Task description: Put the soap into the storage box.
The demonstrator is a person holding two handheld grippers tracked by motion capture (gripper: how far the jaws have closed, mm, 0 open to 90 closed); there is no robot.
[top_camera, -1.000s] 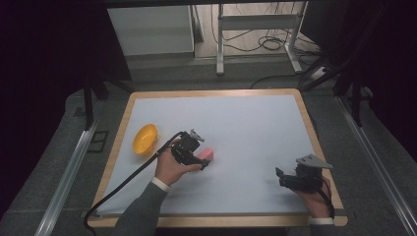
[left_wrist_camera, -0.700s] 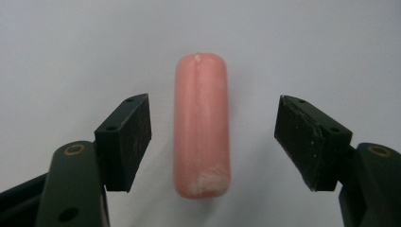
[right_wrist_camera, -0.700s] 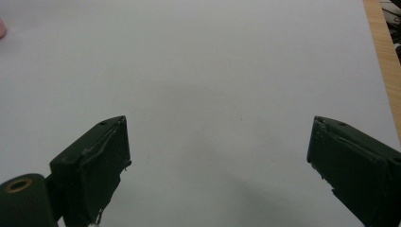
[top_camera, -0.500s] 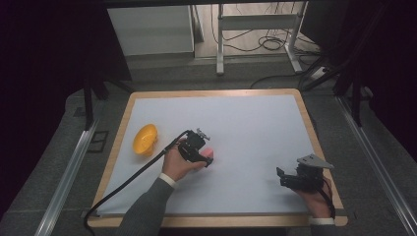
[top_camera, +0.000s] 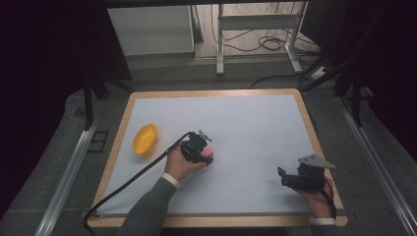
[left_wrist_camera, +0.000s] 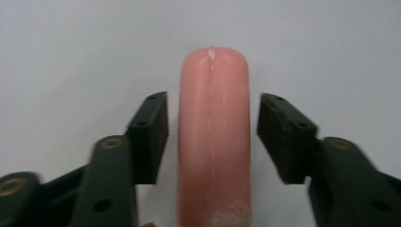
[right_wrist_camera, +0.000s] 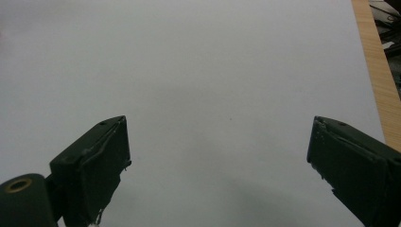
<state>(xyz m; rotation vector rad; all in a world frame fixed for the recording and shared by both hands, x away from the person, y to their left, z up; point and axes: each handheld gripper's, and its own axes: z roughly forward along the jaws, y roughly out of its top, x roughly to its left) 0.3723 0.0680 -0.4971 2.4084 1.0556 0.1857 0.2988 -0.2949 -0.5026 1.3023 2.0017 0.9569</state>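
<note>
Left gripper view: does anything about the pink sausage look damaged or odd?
The pink sausage has whitish scuffed patches at its tip and near its lower end, plus a pale seam along its length. Otherwise it lies straight between the left gripper, whose jaws have just been closing with small gaps left either side.

Bare white mat [top_camera: 255,132] lies open; yellow bowl [top_camera: 145,139] occupies its left edge.

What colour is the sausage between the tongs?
Pink sausage, clearest in the left gripper view.

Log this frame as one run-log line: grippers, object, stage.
left gripper: jaws just closing, either side of pink sausage, small gaps left | right gripper: open, idle above white mat | yellow bowl: left, untouched | stage: pre-grasp
</note>
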